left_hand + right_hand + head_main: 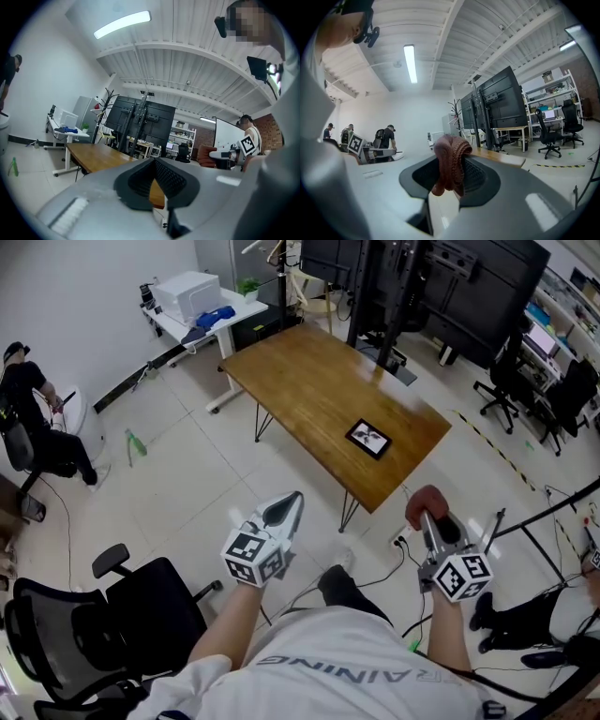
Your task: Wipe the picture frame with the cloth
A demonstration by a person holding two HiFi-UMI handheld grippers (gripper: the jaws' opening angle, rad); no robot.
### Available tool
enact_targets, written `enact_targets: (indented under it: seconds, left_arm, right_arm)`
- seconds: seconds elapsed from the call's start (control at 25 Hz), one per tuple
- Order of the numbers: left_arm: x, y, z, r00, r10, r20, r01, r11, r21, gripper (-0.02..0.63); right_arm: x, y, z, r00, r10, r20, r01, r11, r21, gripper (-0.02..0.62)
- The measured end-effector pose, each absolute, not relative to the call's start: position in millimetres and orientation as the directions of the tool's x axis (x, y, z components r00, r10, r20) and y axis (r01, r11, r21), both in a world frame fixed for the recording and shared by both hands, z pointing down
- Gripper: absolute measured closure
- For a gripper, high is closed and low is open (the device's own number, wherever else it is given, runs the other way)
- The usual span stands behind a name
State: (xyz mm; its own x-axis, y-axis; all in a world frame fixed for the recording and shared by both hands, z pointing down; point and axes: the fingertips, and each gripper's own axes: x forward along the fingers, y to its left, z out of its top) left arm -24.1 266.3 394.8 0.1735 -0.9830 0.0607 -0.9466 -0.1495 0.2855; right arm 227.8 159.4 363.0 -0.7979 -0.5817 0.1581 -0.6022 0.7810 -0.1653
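1. L: left claw (pixel 292 500) is raised over the floor (pixel 206 474), short of the counter (pixel 319 381), and points toward it
2. In the left gripper view the left claw (pixel 155 169) has its jaws closed together w/ nothing gripped; only a sliver of the counter (pixel 93 157) shows past the dark pads
3. R: right claw (pixel 427 514) is also off the near edge of the counter, at about the same height as the left one, and the two are well apart
4. Its jaws are clamped on a reddish-brown knit cloth (pixel 427 501), which is bunched up and sticks out past the tips
5. In the right gripper view the cloth (pixel 450 161) is pinched between the pads of the right claw (pixel 454 174), w/ a fold hanging down on the near side
6. The picture frame (pixel 368 438) is black, lies flat on the wooden counter near its right front corner, and is well apart from both claws
7. Nothing touches the frame, and the cloth is not on it
8. A black office chair (pixel 112 615) stands on the floor at the person's left
9. Far side of the room: a white desk (pixel 202 310) at upper left and tall black screen stands (pixel 450 277) behind the counter
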Motion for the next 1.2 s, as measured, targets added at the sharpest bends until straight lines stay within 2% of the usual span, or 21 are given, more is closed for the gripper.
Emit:
enact_targets:
  seconds: [0.48,0.8,1.0,1.2]
  left_arm:
    - [-56,120,411,0.187,-0.971,0.151,-0.956,-0.145,0.254,0.603]
    - [-69,21,392,0.210,-0.960,0.183,-0.959,-0.166,0.231,0.603]
    - [-82,-24,391,0.275,-0.944,0.182,-0.948,-0.234,0.216,0.603]
    - [-85,-84,400,0.396,-0.901,0.179,-0.909,-0.357,0.216,0.603]
  right_arm:
    - [186,12,395,-0.810,-0.568,0.146,-0.586,0.766,-0.265,0.474]
    - [162,-89,375,-0.816,-0.568,0.107,-0.570,0.760,-0.312,0.474]
    - [164,-107,389,-0.767,-0.632,0.111,-0.627,0.702,-0.338,0.474]
    - [180,-125,396,-0.662,-0.739,0.124,-0.728,0.595,-0.341,0.474]
